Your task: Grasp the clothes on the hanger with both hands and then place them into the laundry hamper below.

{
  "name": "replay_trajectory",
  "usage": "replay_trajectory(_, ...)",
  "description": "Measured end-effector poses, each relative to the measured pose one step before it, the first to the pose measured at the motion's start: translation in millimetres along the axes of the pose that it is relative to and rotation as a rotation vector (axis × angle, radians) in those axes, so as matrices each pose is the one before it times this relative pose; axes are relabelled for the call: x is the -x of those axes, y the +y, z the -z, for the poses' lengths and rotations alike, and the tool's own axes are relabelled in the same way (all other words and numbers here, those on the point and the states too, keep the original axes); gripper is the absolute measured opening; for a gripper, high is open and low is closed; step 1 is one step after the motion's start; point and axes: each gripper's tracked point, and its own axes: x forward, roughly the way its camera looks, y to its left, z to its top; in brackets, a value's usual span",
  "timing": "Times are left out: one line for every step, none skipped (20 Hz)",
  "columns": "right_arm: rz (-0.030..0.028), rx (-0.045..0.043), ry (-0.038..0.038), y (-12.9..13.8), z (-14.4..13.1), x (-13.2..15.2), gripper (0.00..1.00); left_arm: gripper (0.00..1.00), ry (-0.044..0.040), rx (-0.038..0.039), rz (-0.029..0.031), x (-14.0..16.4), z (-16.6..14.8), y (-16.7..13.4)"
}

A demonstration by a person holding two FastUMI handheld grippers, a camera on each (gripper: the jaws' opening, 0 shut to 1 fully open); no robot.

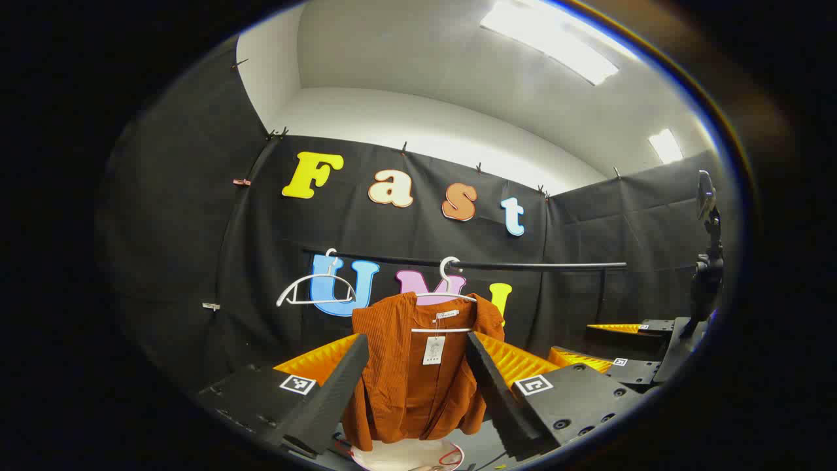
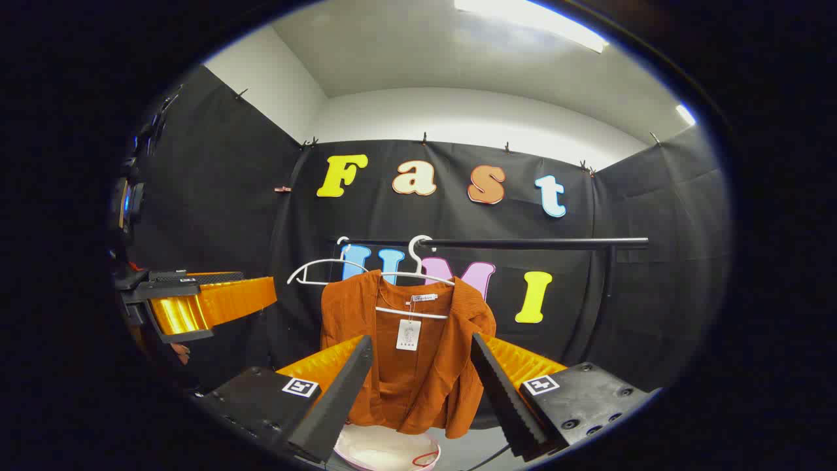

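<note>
On the black rail [image 1: 523,265], hanging from a white hanger [image 1: 448,294], an orange ribbed top [image 1: 418,366], front open, paper tag [image 1: 433,350] dangling at the neckline under the hanger's crossbar. Just beside it along the rail, toward the booth's corner, a second white hanger [image 1: 314,291], bare and tilted. Directly below the top, a glimpse of the pale rim of the laundry hamper [image 1: 405,456], red loop at its edge, hem of the top ending close above it. Left gripper [image 1: 418,383] wide open short of the top, holding nothing, fingers framing the garment on both sides, no contact visible. Same picture from the right gripper view: orange top [image 2: 409,356] on the rail [image 2: 536,243], hamper [image 2: 386,451] beneath it, right gripper [image 2: 422,386] spread wide as well, nothing between the fingers, top centred in the gap but apart from it. Off to the side of the top in the right gripper view, the other gripper hanging in the air, level with the top's shoulders.
</note>
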Motion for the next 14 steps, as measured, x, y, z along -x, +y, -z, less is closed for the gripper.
replay_trajectory(-0.00344,-0.00652,-0.00156,-1.5,-0.33,-0.6,0.97,0.94,0.00267,-0.00653,0.00174,0.51,0.16,-2.04)
replay_trajectory(-0.00306,-0.00648,-0.00043,-0.85,-0.07,-0.74,0.97,0.94,0.00139,-0.00613,0.00184,-0.58,0.51,-3.11)
replay_trajectory(-0.00286,-0.00499,-0.00058,-1.26,-0.1,-1.08,0.97,0.94,0.00176,-0.00371,0.0023,-0.28,0.65,-2.74)
replay_trajectory(-0.00417,-0.00268,-0.00177,-1.04,-0.77,0.23,0.97,0.94,0.00032,-0.00121,-0.00091,-0.3,0.19,-1.94)
replay_trajectory(-0.00359,0.0005,-0.00196,0.02,-0.98,-0.03,0.97,0.94,-0.00073,0.00007,-0.0037,0.45,-0.76,-0.93)
replay_trajectory(-0.00258,0.00281,-0.00342,-0.62,-1.41,0.74,0.97,0.94,-0.00319,0.00114,-0.0035,0.23,0.54,-1.71)
replay_trajectory(-0.00197,0.00391,-0.00284,-0.3,-1.02,0.87,0.97,0.94,-0.00382,0.00065,-0.00136,1.06,-1.77,-1.31)
replay_trajectory(-0.00238,0.00288,-0.00082,-0.33,0.85,0.04,0.97,0.94,-0.00222,-0.00014,-0.00144,-0.08,0.47,-0.88)
replay_trajectory(-0.0029,-0.00072,0.00004,0.79,-0.27,0.6,0.97,0.94,-0.00105,-0.00077,-0.00072,1.03,-0.58,-0.46)
replay_trajectory(-0.00199,-0.00366,0.00137,0.47,0.39,0.22,0.97,0.94,0.00004,-0.00146,-0.00165,-0.3,0.7,-0.65)
replay_trajectory(-0.0008,-0.00501,0.00155,0.25,0.56,0.88,0.97,0.94,0.00168,-0.00125,-0.00108,0.11,0.36,0.11)
replay_trajectory(0.00044,-0.00351,0.00054,0.17,-0.37,0.8,0.97,0.94,0.00212,-0.00017,-0.00068,0.31,1.53,0.2)
replay_trajectory(0.00206,-0.0015,-0.00038,-0.43,-1.05,0.98,0.97,0.94,0.00118,0.00067,0.00089,1.27,-0.77,0.07)
replay_trajectory(0.00225,0.00044,-0.00263,-0.89,-0.3,1.73,0.97,0.94,-0.00033,0.00079,0.00079,0.62,-0.04,-0.36)
